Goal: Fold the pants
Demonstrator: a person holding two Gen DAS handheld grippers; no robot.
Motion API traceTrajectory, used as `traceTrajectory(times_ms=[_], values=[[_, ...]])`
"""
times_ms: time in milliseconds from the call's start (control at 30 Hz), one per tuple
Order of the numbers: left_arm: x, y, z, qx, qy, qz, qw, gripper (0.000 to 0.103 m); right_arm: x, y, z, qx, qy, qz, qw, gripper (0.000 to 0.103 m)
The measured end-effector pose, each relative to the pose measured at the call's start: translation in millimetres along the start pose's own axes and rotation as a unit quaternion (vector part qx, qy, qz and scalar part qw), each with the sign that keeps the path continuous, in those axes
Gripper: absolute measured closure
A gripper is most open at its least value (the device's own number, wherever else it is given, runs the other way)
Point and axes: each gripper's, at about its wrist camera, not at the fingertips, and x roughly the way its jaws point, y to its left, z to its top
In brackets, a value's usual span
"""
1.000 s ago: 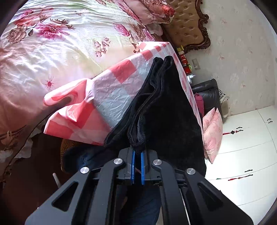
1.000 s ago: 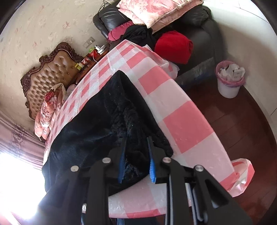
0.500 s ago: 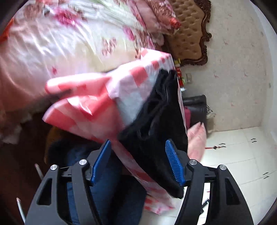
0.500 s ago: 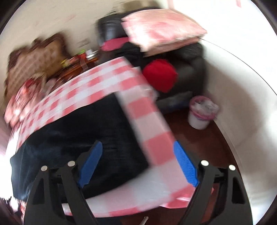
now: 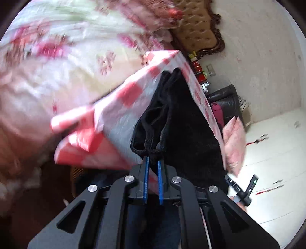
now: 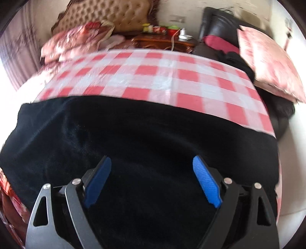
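The black pants [image 6: 145, 130] lie lengthwise along the near edge of the table with the red-and-white checked cloth [image 6: 149, 76]. In the left wrist view the pants [image 5: 183, 118] run away from me, folded in layers. My left gripper [image 5: 152, 162] is shut on the near end of the pants, with black fabric pinched between the blue pads [image 5: 146, 172]. My right gripper [image 6: 152, 172] is open and empty, held over the middle of the pants, blue pads [image 6: 205, 182] wide apart.
A bed with a floral cover [image 5: 57, 67] lies to the left, with a tufted headboard [image 6: 114, 13] behind. A nightstand [image 6: 164, 40] with small items, a black chair [image 6: 220, 24] and a pink pillow [image 6: 267, 63] stand beyond the table. The other gripper's handle [image 5: 241, 187] shows low right.
My left gripper opened half a second ago and has shut again on the near end of the pants. My right gripper let go, opened wide and swung over the middle of the pants.
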Motion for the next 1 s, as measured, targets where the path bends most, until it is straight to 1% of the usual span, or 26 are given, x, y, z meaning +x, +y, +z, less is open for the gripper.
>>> traceTrajectory(times_ms=[33, 67, 100, 133, 167, 200, 233, 267, 300, 367, 400, 433, 467, 500, 533, 567, 667, 700, 767, 800, 833, 867, 900, 933, 1000], values=[[-0.2, -3.6, 4.0, 0.020, -0.005, 0.021, 0.9996, 0.097, 5.1, 11.5, -1.5, -0.013, 0.008, -0.009, 1.000, 0.015], [-0.3, -1.1, 5.7, 0.024, -0.002, 0.030, 0.9992, 0.097, 14.8, 21.7, -3.6, -0.031, 0.024, -0.019, 0.999, 0.015], [2.3, 3.5, 6.3, 0.021, 0.009, 0.034, 0.9991, 0.096, 24.2, 30.2, -5.8, -0.044, 0.038, -0.027, 0.998, 0.015], [4.5, 15.4, 5.3, -0.001, 0.026, 0.027, 0.9993, 0.093, 26.3, 35.1, -8.7, -0.053, 0.035, -0.036, 0.997, 0.013], [2.4, 20.9, 4.8, -0.012, 0.029, 0.024, 0.9992, 0.091, 25.4, 36.8, -10.3, -0.054, 0.026, -0.042, 0.997, 0.008], [-2.0, 23.8, 3.9, -0.009, 0.026, 0.032, 0.9991, 0.087, 26.7, 37.0, -10.9, -0.056, 0.028, -0.041, 0.997, 0.008], [-11.3, 22.4, 4.6, 0.009, 0.011, 0.048, 0.9987, 0.077, 28.7, 33.8, -10.1, -0.051, 0.032, -0.034, 0.998, 0.008], [-21.9, 18.0, 10.2, 0.027, -0.012, 0.066, 0.9974, 0.070, 29.9, 29.6, -9.4, -0.040, 0.038, -0.026, 0.998, 0.007], [-28.7, 12.1, 18.8, 0.042, -0.033, 0.070, 0.9961, 0.062, 32.3, 27.0, -8.9, -0.034, 0.038, -0.024, 0.998, 0.003], [-31.2, -8.7, 43.2, 0.096, -0.066, 0.052, 0.9919, 0.059, 35.9, 24.9, -9.4, -0.025, 0.034, -0.020, 0.999, 0.002], [-24.5, -21.5, 57.4, 0.129, -0.069, 0.041, 0.9884, 0.058, 36.6, 23.8, -10.3, -0.019, 0.031, -0.015, 0.999, 0.002], [-13.7, -33.2, 72.9, 0.152, -0.068, 0.043, 0.9851, 0.057, 36.7, 22.8, -11.6, -0.016, 0.027, -0.012, 0.999, 0.002], [-2.1, -42.7, 86.1, 0.163, -0.062, 0.048, 0.9835, 0.058, 37.2, 23.5, -11.9, -0.015, 0.024, -0.012, 1.000, 0.002], [16.8, -55.6, 104.4, 0.183, -0.045, 0.041, 0.9813, 0.057, 37.2, 23.9, -12.6, -0.015, 0.022, -0.014, 1.000, 0.002], [28.1, -61.7, 112.8, 0.198, -0.034, 0.028, 0.9793, 0.051, 37.2, 24.4, -13.2, -0.014, 0.020, -0.015, 1.000, 0.002], [46.8, -69.6, 125.5, 0.220, -0.020, 0.018, 0.9752, 0.049, 37.3, 24.7, -13.4, -0.014, 0.017, -0.014, 1.000, 0.002], [102.9, -79.5, 156.3, 0.254, 0.009, 0.076, 0.9641, 0.049, 37.3, 23.0, -14.8, -0.010, 0.011, -0.011, 1.000, 0.002], [118.9, -78.7, 163.9, 0.256, 0.018, 0.088, 0.9625, 0.049, 36.9, 23.2, -15.4, -0.009, 0.010, -0.011, 1.000, 0.002], [142.0, -77.0, 169.5, 0.260, 0.038, 0.098, 0.9599, 0.050, 36.7, 23.1, -15.7, -0.009, 0.009, -0.012, 1.000, 0.002], [148.3, -76.7, 172.3, 0.262, 0.041, 0.107, 0.9582, 0.078, 36.6, 22.6, -16.0, -0.009, 0.008, -0.011, 1.000, 0.002], [150.3, -78.8, 171.8, 0.268, 0.043, 0.105, 0.9566, 0.096, 36.7, 22.3, -15.9, -0.010, 0.007, -0.010, 1.000, 0.002], [147.3, -82.9, 167.8, 0.281, 0.037, 0.107, 0.9531, 0.097, 36.6, 22.1, -16.2, -0.011, 0.007, -0.010, 1.000, 0.001], [141.1, -88.6, 164.7, 0.297, 0.024, 0.117, 0.9474, 0.101, 36.5, 21.8, -16.5, -0.010, 0.005, -0.009, 1.000, 0.001], [141.2, -93.5, 162.8, 0.300, 0.020, 0.121, 0.9459, 0.101, 36.6, 21.4, -16.5, -0.010, 0.003, -0.007, 1.000, 0.001], [136.6, -89.2, 166.2, 0.276, 0.014, 0.124, 0.9530, 0.100, 36.5, 21.4, -16.4, -0.009, 0.003, -0.006, 1.000, 0.001]])
